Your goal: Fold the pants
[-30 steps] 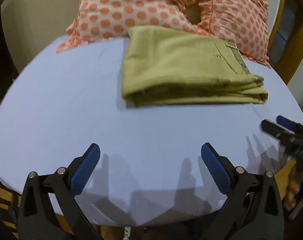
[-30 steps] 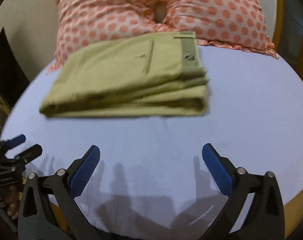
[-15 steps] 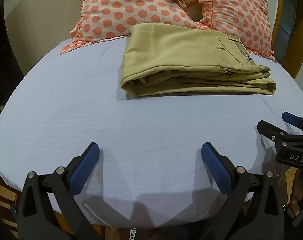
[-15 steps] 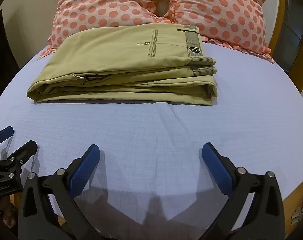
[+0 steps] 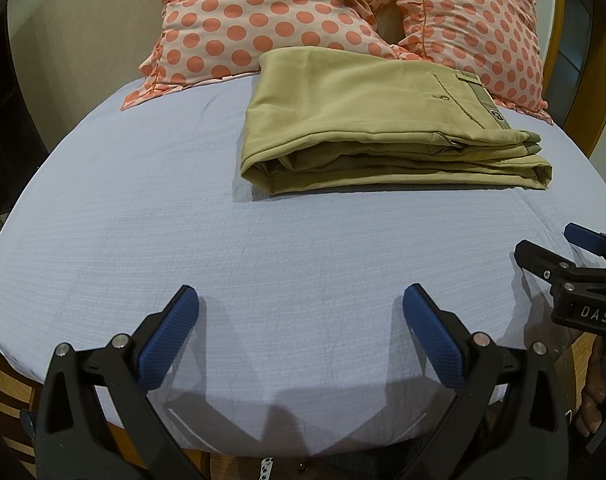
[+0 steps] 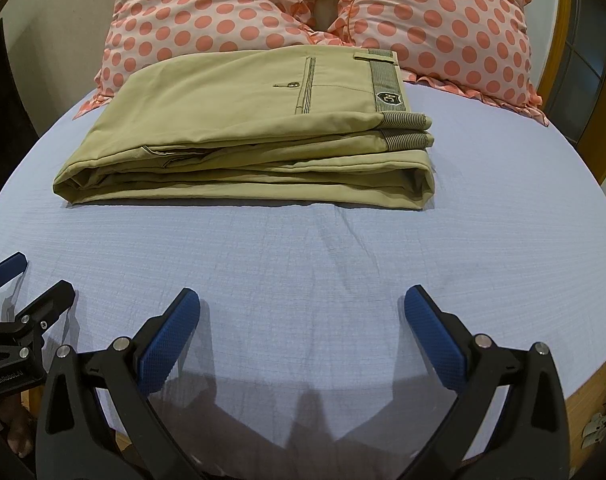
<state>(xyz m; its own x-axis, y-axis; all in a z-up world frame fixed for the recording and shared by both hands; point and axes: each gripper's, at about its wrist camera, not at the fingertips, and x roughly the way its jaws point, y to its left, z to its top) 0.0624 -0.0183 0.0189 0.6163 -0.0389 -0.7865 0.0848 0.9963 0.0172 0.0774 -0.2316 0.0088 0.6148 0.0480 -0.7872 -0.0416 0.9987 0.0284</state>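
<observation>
Because the khaki pants already lie as a compact stack of layers toward the far side of the bed, just in front of the two polka-dot pillows, the folding looks essentially finished. The waistband with its striped trim and small badge sits on the right end of the bundle, the back pocket button faces up, and the rounded fold edges point toward the cameras, which suggests the legs were doubled over so the bulk stays squared and flat. Around the stack the pale blue sheet is mostly smooth, with a few light creases just ahead of it. Nearer the foot of the bed, well apart from the cloth, the left gripper and the right gripper hang side by side above the sheet, each with its blue-padded fingers spread wide and grasping nothing, probably drawn away so the bundle stays undisturbed.
</observation>
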